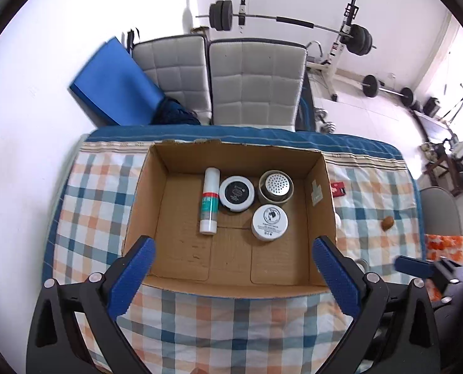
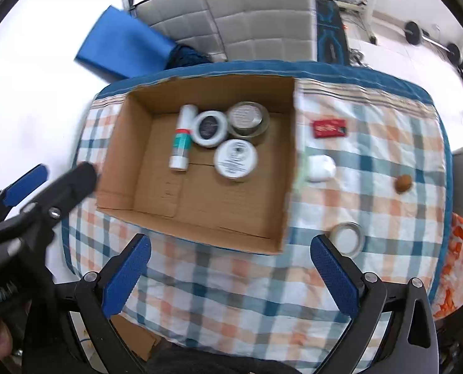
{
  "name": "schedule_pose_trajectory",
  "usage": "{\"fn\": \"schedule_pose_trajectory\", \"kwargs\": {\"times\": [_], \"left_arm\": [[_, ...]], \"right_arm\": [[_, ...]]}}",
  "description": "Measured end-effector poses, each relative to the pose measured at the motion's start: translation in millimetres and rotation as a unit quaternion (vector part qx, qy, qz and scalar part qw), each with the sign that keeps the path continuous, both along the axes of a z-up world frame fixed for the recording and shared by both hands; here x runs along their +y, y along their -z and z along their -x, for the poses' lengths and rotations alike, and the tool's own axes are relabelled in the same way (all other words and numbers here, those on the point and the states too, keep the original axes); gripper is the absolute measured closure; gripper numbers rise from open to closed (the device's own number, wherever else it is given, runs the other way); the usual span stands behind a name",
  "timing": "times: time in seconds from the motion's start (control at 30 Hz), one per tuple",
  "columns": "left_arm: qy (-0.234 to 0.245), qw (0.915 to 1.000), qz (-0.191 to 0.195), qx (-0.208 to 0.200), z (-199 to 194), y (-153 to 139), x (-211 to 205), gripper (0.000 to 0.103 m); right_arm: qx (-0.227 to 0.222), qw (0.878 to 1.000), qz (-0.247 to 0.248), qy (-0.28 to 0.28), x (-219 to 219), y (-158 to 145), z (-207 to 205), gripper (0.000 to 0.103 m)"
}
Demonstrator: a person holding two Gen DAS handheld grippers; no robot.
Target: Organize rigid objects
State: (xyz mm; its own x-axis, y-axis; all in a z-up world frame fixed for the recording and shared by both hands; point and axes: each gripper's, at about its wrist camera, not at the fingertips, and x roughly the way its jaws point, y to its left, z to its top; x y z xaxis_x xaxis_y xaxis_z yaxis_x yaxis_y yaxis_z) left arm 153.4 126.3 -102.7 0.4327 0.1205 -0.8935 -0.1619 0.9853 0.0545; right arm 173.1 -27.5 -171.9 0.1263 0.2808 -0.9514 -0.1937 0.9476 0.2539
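An open cardboard box (image 1: 320, 193) (image 2: 289, 162) sits on a checked cloth. Inside lie a white tube (image 1: 209, 205) (image 2: 182, 138), a black-lidded white jar (image 1: 236, 194) (image 2: 209, 128), a metal tin (image 1: 276, 186) (image 2: 248, 118) and a white jar (image 1: 269, 222) (image 2: 236, 159). On the cloth right of the box lie a red packet (image 2: 329, 128), a white object (image 2: 320, 168), a small brown object (image 2: 403, 183) and a round metal-rimmed lid (image 2: 347, 238). My left gripper (image 1: 233, 277) is open and empty at the box's near edge. My right gripper (image 2: 231, 275) is open and empty above the cloth in front of the box.
The table with the checked cloth (image 1: 225, 321) stands by a white wall. Two grey padded chairs (image 1: 256, 84) and a blue mat (image 1: 116, 84) stand behind it. Barbells and a weight rack (image 1: 350, 37) fill the back right. An orange patterned cloth (image 2: 462, 268) lies at the right.
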Motion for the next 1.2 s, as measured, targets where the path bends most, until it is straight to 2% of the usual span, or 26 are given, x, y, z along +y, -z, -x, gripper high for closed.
{"fn": "schedule_pose_trajectory", "kwargs": {"times": [0.07, 0.17, 0.3, 0.43, 0.53, 0.57, 0.6, 0.63, 0.77, 0.87, 1.03, 1.07, 1.13, 1.2], "left_arm": [[-0.009, 0.9995, -0.031, -0.007, -1, 8, -16, 0.000], [-0.018, 0.9986, -0.050, -0.006, -5, 27, -32, 0.000], [-0.017, 0.9976, -0.050, 0.046, -17, 71, -51, 0.000], [-0.006, 0.9945, -0.065, 0.082, -26, 101, -72, 0.000], [0.002, 0.9923, -0.076, 0.098, -32, 114, -83, 0.000], [0.005, 0.9917, -0.078, 0.102, -34, 118, -87, 0.000], [0.009, 0.9908, -0.082, 0.107, -37, 120, -92, 0.000], [0.012, 0.9906, -0.084, 0.108, -39, 120, -95, 0.000], [0.032, 0.9900, -0.089, 0.105, -53, 116, -113, 0.000], [0.055, 0.9895, -0.096, 0.093, -72, 110, -133, 0.000], [0.114, 0.9839, -0.103, 0.091, -123, 107, -176, 0.000], [0.134, 0.9809, -0.109, 0.091, -135, 109, -188, 0.000], [0.178, 0.9692, -0.139, 0.098, -159, 117, -215, 0.000], [0.220, 0.9541, -0.169, 0.113, -184, 135, -237, 0.000]], "right_arm": [[0.010, 1.000, 0.017, 0.021, -30, 15, -7, 0.000], [0.039, 0.997, 0.042, 0.051, -73, 51, -16, 0.000], [0.087, 0.992, 0.054, 0.078, -110, 110, -24, 0.000], [0.136, 0.984, 0.025, 0.108, -124, 164, -27, 0.000], [0.177, 0.974, 0.007, 0.137, -130, 204, -30, 0.001], [0.189, 0.971, 0.006, 0.143, -131, 217, -31, 0.003], [0.194, 0.970, 0.005, 0.146, -132, 224, -31, 0.014], [0.197, 0.970, 0.013, 0.143, -132, 231, -31, 0.032], [0.192, 0.973, 0.013, 0.131, -137, 231, -32, 0.034], [0.176, 0.976, 0.018, 0.124, -152, 216, -43, 0.034], [0.149, 0.978, 0.022, 0.143, -203, 187, -75, 0.034], [0.147, 0.978, 0.023, 0.145, -210, 184, -79, 0.034], [0.139, 0.977, 0.027, 0.158, -230, 176, -92, 0.034], [0.137, 0.975, 0.031, 0.171, -251, 173, -103, 0.034]]}}
